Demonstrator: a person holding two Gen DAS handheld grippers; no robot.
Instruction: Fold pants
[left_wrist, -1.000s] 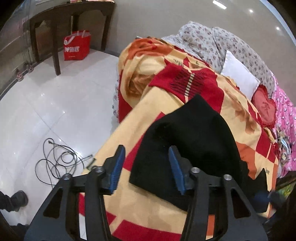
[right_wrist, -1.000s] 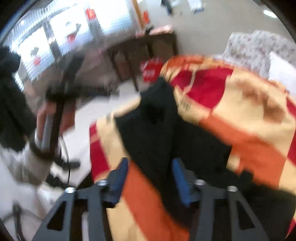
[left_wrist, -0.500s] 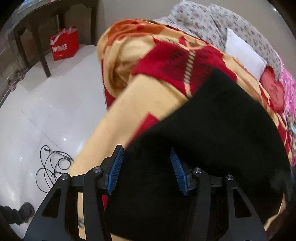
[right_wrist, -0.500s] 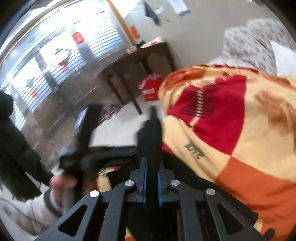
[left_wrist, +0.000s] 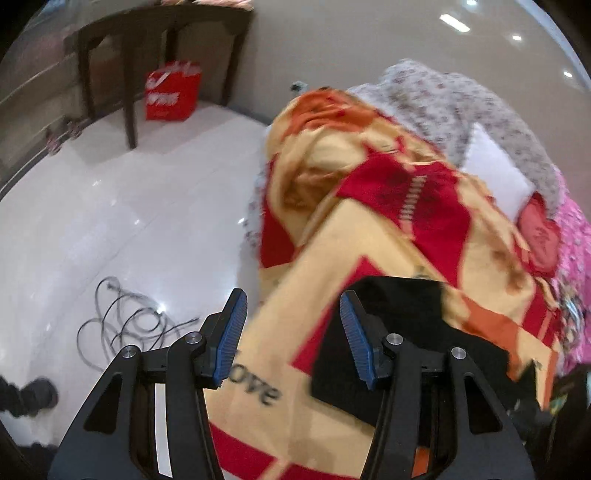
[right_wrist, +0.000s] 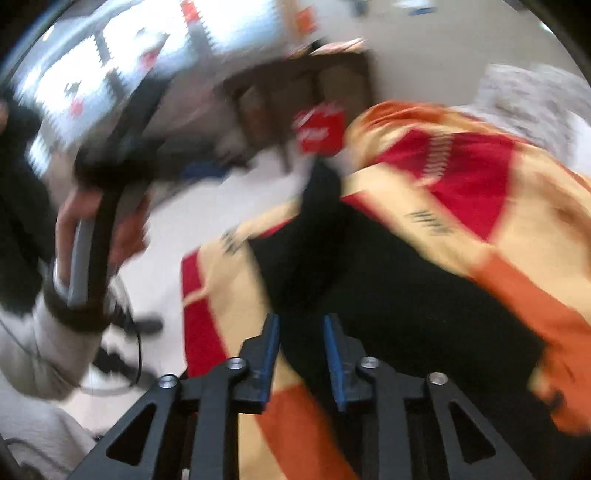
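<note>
My left tongs (left_wrist: 291, 339) stand wide with nothing between them, over the near edge of the blanket (left_wrist: 369, 236) on the bed. The pants (left_wrist: 406, 332) lie folded into a dark block on that blanket, at about four o'clock from the tongs' tips in the left view, part of it hidden behind my right-hand finger. My right tongs (right_wrist: 301, 350) are narrow but not closed; the picture is blurred, and as far as I can tell the dark cloth lies past the tips, not pinched between them. In the right view the pants (right_wrist: 388, 295) spread from six o'clock up toward twelve, where a narrow tail of cloth runs to the blanket's edge.

I judge the cloth soft, limp and light: it will sag and slide on the fleecy blanket, and any loose layer will fall open if I lift from one point. A thick folded edge or corner, taken through all layers at once, looks the safest hold, one pair of tongs at each end.

The blanket carries the word "Love" at six o'clock in the left view. The red bag (left_wrist: 171, 96) under the wooden table (left_wrist: 162, 33) at eleven o'clock has white lettering, too blurred to read.
</note>
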